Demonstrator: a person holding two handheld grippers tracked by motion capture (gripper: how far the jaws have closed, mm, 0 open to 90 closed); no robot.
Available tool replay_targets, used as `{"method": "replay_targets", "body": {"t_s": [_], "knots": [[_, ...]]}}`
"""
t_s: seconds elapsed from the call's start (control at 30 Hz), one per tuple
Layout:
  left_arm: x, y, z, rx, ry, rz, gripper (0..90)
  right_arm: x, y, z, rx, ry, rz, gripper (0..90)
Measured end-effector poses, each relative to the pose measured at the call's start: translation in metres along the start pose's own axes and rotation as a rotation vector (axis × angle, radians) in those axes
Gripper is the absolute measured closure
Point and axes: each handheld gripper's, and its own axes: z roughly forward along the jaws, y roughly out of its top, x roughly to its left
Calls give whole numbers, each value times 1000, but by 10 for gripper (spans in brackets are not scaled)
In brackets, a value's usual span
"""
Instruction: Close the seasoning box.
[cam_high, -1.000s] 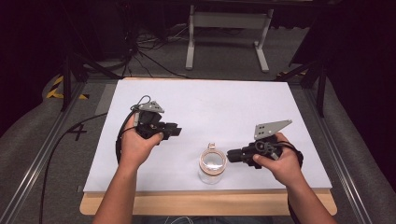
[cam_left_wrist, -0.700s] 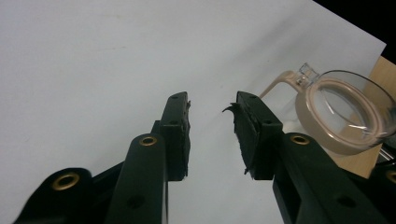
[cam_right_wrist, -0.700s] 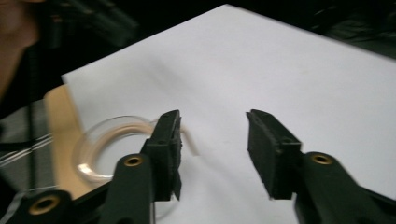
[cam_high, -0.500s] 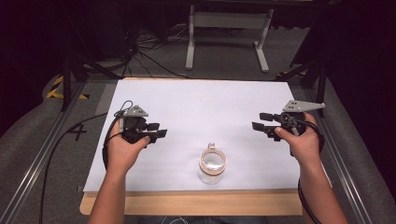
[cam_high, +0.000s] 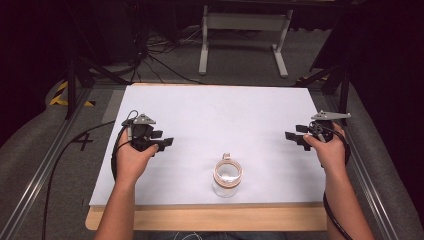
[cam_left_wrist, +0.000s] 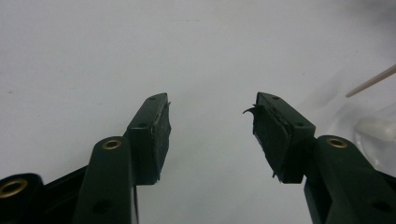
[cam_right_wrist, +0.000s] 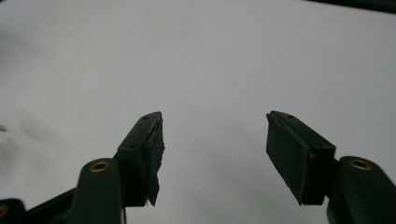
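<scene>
Two grippers sit wide apart over the white table top (cam_high: 220, 115), each in one of the person's hands, and neither has hold of anything.

Farthest left, the left gripper (cam_high: 161, 140) hovers near the sheet's left edge, pointing inward to the right. In the left gripper view its jaws stand well apart with only bare white surface between them; the pad on one fingertip (cam_left_wrist: 270, 135) looks frayed at its edge. At the right margin of that view a clear glassy shape and a thin pale stick tip are visible, too cropped to tell more.

In the middle, near the front edge of the table, stands the glass jar (cam_high: 227, 176), upright, mouth up, with a pale ring around its rim and a small tab or stick poking up at the back of the rim. What exactly that tab is cannot be made out. The jar is well clear of both grippers.

I judge the jar stiff, smooth and breakable, light if empty as it seems. Clear glass is slippery against worn pads, so the surest hold is probably across the body just under the rim, squeezed gently, or across the rim band itself.

Farthest right, the right gripper (cam_high: 294, 136) hangs near the sheet's right edge, aimed inward to the left, its jaws likewise spread wide over bare table.
</scene>
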Motion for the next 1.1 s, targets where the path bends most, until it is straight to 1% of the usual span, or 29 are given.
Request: {"method": "replay_targets", "body": {"t_s": [0.07, 0.1, 0.13, 0.17, 0.2, 0.27, 0.33, 0.37, 0.4, 0.43, 0.47, 0.5, 0.57, 0.6, 0.67, 0.7, 0.73, 0.8, 1.1], "knots": [[4, -2, 4, 10, 3, 1, 469, -7, -7, 7, 26, -19, 11, 375], [5, -3, 6, 12, 2, -6, 469, -9, -10, 10, 35, -22, 15, 374], [7, -4, 8, 12, 7, 0, 469, -11, -13, 14, 41, -23, 20, 372], [7, -4, 10, 21, 8, -7, 468, -14, -16, 17, 46, -22, 21, 371], [9, -5, 12, 18, 7, -1, 467, -16, -19, 20, 48, -24, 22, 371], [11, -8, 16, 29, 9, -3, 465, -21, -26, 27, 54, -33, 34, 370], [14, -11, 19, 29, 6, -9, 467, -25, -31, 33, 59, -46, 21, 370], [14, -12, 20, 21, 3, -20, 468, -27, -34, 36, 59, -43, 20, 370], [16, -13, 22, 25, 8, -9, 469, -27, -35, 37, 57, -41, 15, 370], [17, -14, 23, 32, 0, -11, 471, -28, -37, 39, 56, -43, 9, 370], [18, -15, 24, 38, 8, -7, 471, -28, -38, 41, 53, -43, -4, 370], [19, -16, 26, 35, 0, -16, 471, -28, -39, 42, 50, -44, -9, 370], [20, -18, 28, 44, 0, -22, 471, -28, -40, 44, 47, -42, -13, 370], [21, -18, 29, 50, 5, -13, 471, -28, -40, 44, 49, -39, -15, 370], [20, -18, 29, 48, 2, -15, 470, -28, -40, 45, 58, -37, -23, 370], [20, -18, 29, 42, -2, -19, 470, -27, -40, 45, 59, -38, -23, 370], [20, -17, 28, 51, 0, -15, 470, -27, -40, 45, 57, -37, -23, 370], [19, -17, 28, 45, -2, -17, 470, -27, -39, 45, 51, -36, -23, 370], [18, -17, 28, 38, -4, -19, 465, -25, -38, 45, 58, -34, -25, 370]]}}
